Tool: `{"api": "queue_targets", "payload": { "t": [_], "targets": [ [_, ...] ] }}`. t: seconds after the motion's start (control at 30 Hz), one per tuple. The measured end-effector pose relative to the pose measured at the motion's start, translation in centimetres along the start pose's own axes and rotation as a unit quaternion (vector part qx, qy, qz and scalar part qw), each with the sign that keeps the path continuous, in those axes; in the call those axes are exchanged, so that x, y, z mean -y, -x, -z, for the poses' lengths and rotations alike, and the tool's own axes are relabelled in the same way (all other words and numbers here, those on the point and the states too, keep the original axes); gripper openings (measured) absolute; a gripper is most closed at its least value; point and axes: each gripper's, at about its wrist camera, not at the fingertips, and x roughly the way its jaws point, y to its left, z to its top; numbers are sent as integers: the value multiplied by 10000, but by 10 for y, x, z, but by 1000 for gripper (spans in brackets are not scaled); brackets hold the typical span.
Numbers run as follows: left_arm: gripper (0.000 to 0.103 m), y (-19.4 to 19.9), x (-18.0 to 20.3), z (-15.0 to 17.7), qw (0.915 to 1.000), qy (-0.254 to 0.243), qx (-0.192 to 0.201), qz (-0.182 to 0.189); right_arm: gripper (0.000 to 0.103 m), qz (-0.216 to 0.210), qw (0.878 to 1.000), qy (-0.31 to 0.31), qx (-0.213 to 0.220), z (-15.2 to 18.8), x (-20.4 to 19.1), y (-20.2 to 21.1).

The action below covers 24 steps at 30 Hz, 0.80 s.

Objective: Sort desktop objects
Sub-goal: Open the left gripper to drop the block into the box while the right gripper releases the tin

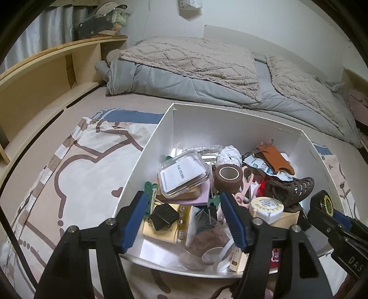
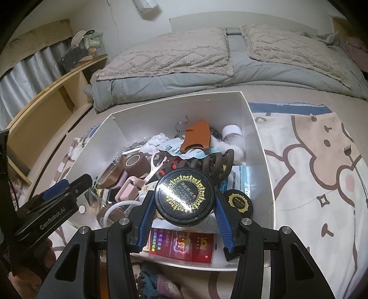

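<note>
Bed [image 1: 161,101], grey duvet [image 1: 184,85], wooden shelf [image 1: 57,57], white wall [image 1: 253,13]

White box [image 1: 230,124], black gold-patterned jar lid [image 2: 184,195], brown tape roll [image 1: 227,178], red packet [image 2: 184,248]

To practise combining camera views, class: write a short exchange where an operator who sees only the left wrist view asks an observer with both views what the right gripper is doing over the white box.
Operator: I only see the right gripper side-on at my edge. Is it holding anything?
Observer: Yes, it is shut on a round black jar with a gold-patterned lid.
Operator: Is that the only such jar?
Observer: No, a smaller matching jar sits in the white box, just right of the held one.
</note>
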Motion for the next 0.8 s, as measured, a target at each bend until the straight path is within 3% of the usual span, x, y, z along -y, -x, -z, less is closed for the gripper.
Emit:
{"api": "queue_targets", "payload": {
  "t": [0.23, 0.3, 0.37, 0.4, 0.8],
  "targets": [
    [76, 1, 3, 2, 10000, -14, 6, 16, 51, -94, 9999, -30, 35, 0, 2, 1],
    [76, 3, 3, 3, 10000, 11, 13, -14, 55, -115, 9999, 5, 86, 0, 1, 2],
    [78, 4, 4, 4, 10000, 26, 20, -25, 86, -85, 9997, 19, 224, 0, 0, 6],
    [79, 5, 4, 4, 10000, 25, 26, -31, 90, -104, 9996, -3, 272, -1, -1, 8],
    [84, 15, 7, 5, 9999, -83, 152, 0, 91, -98, 9995, -76, 273, -2, 1, 10]
  ]
}}
